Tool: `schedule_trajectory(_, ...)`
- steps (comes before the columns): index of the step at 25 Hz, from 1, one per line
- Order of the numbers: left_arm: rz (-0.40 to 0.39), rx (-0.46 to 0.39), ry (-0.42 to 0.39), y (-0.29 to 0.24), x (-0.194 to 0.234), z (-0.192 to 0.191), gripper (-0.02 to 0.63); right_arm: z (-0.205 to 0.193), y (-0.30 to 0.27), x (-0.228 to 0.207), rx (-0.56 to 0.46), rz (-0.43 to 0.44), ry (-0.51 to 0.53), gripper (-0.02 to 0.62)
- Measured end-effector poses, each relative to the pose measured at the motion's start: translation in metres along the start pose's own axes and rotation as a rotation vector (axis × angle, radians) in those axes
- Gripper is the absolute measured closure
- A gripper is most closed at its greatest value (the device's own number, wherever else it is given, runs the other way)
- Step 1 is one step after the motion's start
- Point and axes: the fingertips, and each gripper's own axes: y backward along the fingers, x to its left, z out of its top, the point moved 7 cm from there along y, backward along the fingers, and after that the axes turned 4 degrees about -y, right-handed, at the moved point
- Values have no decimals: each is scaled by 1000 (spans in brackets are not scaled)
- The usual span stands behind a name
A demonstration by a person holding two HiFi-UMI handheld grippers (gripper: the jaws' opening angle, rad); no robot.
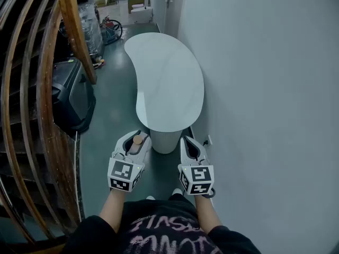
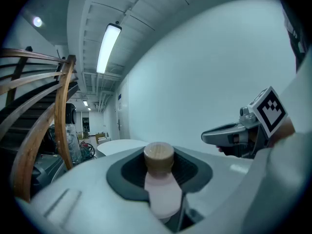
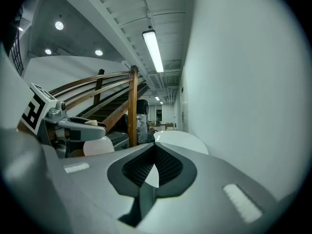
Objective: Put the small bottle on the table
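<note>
A small pale pink bottle (image 2: 162, 191) with a wooden cap (image 1: 137, 139) is clamped between the jaws of my left gripper (image 1: 134, 140). That gripper is held just short of the near end of a white kidney-shaped table (image 1: 167, 81), to its left. My right gripper (image 1: 192, 147) hovers beside it at the table's near right, jaws together with nothing between them (image 3: 152, 167). In the left gripper view the table (image 2: 117, 145) shows ahead past the bottle, and the right gripper (image 2: 234, 133) is off to the right.
A curved wooden stair railing (image 1: 32, 105) runs along the left, with a dark bin (image 1: 71, 94) below it. A white wall (image 1: 265, 89) stands close on the right. The table's round pedestal (image 1: 166, 140) stands between the grippers. Clutter (image 1: 108, 30) lies far down the corridor.
</note>
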Motion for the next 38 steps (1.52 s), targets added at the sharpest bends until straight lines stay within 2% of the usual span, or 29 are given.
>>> schedule_trajectory(17,-25,-7,-12,0,4,2,477,2,-1,7,-19,-1,-6,586)
schedule_trajectory(25,-23,-1,-6,0,6,0,476,1,0,9,2,6,18,586)
schedule_trajectory(38,-64,-8,-9,-1,-3,0,477,-5,13,6,7,-39,20,586)
